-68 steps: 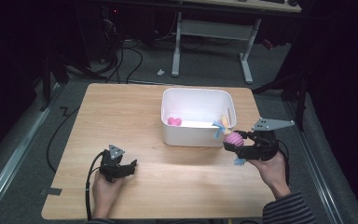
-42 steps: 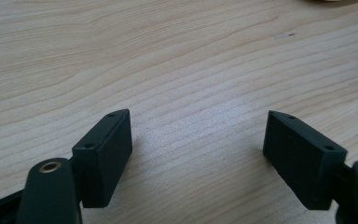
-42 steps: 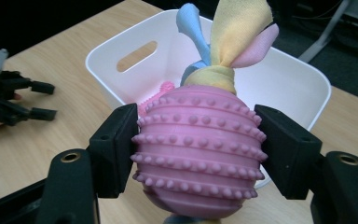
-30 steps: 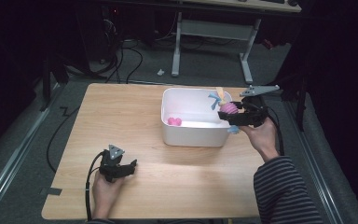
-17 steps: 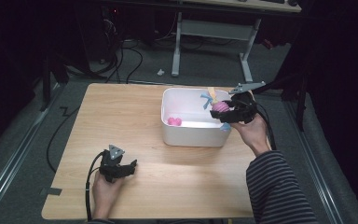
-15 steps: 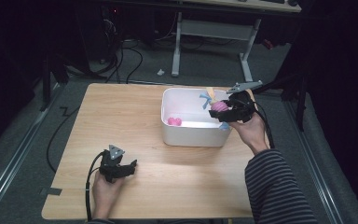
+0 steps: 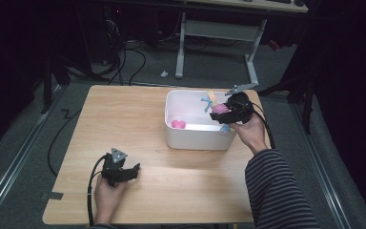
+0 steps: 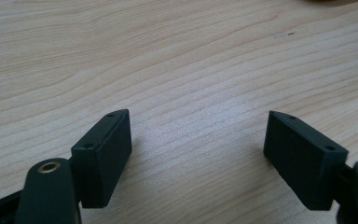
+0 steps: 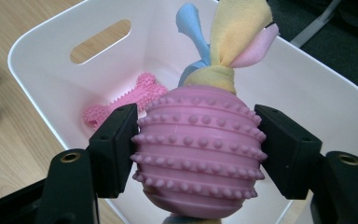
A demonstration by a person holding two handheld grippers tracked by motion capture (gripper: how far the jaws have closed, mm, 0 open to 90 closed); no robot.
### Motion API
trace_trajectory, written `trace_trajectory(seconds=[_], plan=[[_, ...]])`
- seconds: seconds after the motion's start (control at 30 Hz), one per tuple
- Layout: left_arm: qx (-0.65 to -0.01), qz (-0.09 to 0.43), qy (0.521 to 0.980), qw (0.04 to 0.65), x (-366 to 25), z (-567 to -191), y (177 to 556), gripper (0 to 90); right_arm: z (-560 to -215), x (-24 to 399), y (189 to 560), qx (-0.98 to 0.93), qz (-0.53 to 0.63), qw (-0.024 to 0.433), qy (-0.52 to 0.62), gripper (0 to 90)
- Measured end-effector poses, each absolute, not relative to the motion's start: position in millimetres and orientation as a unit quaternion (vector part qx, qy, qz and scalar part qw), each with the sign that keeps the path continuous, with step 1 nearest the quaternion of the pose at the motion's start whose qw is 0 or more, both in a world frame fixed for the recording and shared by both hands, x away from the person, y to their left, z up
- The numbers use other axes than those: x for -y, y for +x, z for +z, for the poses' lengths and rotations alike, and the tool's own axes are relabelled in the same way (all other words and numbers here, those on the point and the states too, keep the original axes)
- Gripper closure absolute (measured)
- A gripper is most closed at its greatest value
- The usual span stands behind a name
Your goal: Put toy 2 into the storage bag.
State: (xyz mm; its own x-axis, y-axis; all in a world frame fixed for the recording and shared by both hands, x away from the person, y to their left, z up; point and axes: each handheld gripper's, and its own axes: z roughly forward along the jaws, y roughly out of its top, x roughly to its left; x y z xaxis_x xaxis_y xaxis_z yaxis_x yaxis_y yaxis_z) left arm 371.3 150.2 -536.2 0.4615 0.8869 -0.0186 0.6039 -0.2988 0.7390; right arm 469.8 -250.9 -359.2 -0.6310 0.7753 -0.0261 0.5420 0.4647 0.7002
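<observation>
right gripper view looks down into a white bin (image 9: 42, 39) with the right gripper (image 9: 196, 150) pinching a pink studded ball (image 9: 198, 154) between its two black pads; a knot of blue, yellow and pink cloth strips (image 9: 233, 35) sticks out of the ball's far end. the ball hangs over the bin's mouth, above the right end in the high view, where the same gripper (image 7: 226, 110) sits at the bin's right rim (image 7: 240, 98). to place it well, i judge the ball should come lower and toward the middle of the opening before the jaws part, so the cloth tails clear the rim and the ball does not bounce out. inside the bin lies a pink bone-shaped toy (image 9: 121, 100) on the floor toward the left; the rest of the floor looks bare. on the near left of the wooden surface (image 7: 124, 114), the left gripper (image 8: 198, 154) rests with jaws spread, nothing between them.
</observation>
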Motion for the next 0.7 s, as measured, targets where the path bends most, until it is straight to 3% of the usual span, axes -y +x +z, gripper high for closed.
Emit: trace_trajectory(seconds=[0.7], plan=[[-0.48,0.2,0.779,0.351,-151,-536,371,23.4,-375,224,470,-0.864,0.32,0.154,0.358,33.2]])
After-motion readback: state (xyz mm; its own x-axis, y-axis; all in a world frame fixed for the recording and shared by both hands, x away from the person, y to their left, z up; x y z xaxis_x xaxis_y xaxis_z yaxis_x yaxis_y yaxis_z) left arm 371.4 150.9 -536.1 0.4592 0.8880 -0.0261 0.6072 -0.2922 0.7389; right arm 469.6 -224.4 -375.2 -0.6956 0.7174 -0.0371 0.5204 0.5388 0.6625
